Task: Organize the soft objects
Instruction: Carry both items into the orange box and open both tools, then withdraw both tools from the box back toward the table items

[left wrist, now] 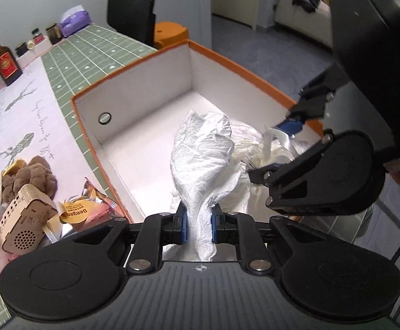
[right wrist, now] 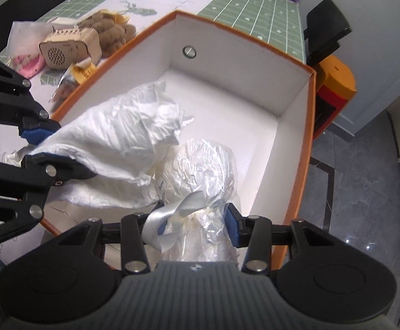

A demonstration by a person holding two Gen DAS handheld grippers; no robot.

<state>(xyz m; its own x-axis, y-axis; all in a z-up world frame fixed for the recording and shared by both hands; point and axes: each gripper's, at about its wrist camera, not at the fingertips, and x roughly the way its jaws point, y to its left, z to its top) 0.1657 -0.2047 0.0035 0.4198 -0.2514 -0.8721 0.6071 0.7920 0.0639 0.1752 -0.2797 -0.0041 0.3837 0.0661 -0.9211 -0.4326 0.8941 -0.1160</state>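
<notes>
Crinkled white cloth (left wrist: 202, 159); glossy plastic bundle (right wrist: 205, 170)

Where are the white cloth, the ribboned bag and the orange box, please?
white cloth (left wrist: 202, 148), left wrist view, crumpled middle.
ribboned bag (right wrist: 208, 170), right wrist view, clear plastic body.
orange box (right wrist: 227, 44), right wrist view, far inner wall.

1. Right gripper (right wrist: 197, 227) is clamped on a clear bag (right wrist: 208, 170) tied with white ribbon (right wrist: 167, 220), over the orange box (right wrist: 307, 143).
2. Left gripper (right wrist: 39, 145), entering from the left, pinches a white cloth (right wrist: 117, 137) touching the bag.
3. Wooden speaker (right wrist: 68, 48) and brown plush (right wrist: 112, 33) lie on the table (right wrist: 255, 5) beyond.
</notes>
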